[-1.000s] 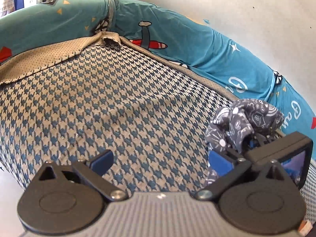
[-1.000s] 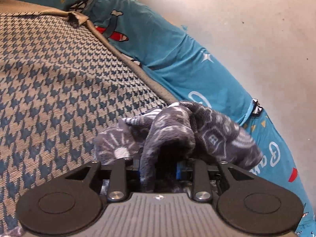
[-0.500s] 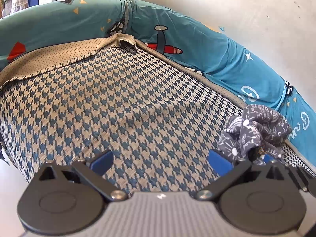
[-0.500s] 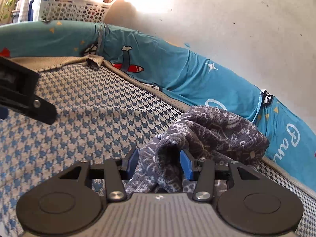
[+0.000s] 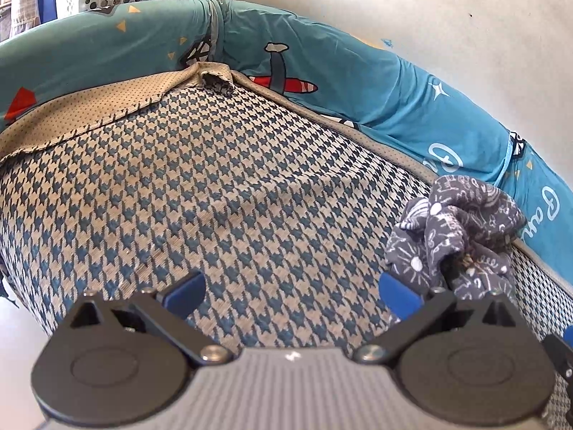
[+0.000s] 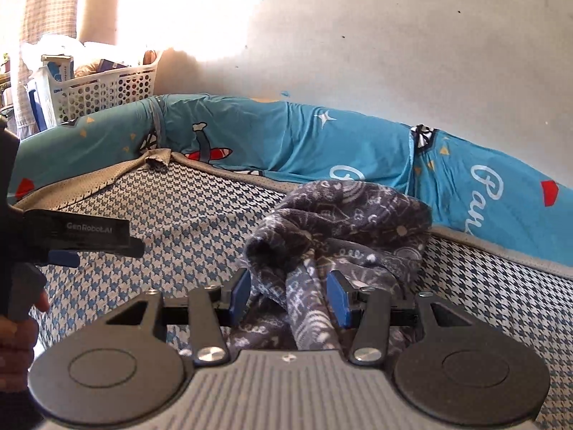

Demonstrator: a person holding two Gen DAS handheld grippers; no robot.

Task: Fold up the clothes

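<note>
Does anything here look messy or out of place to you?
Yes. The grey patterned garment is bunched in a crumpled heap at the mattress edge, not laid flat for folding. At the far corner the beige mattress cover has pulled loose and curled up, looking frayed.

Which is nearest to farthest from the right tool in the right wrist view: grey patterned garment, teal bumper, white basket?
1. Grey patterned garment: bunched between the right tool's blue pads, on the houndstooth mat.
2. Teal bumper: behind the garment, along the mat's far edge.
3. White basket: upper left, beyond the bumper.
</note>
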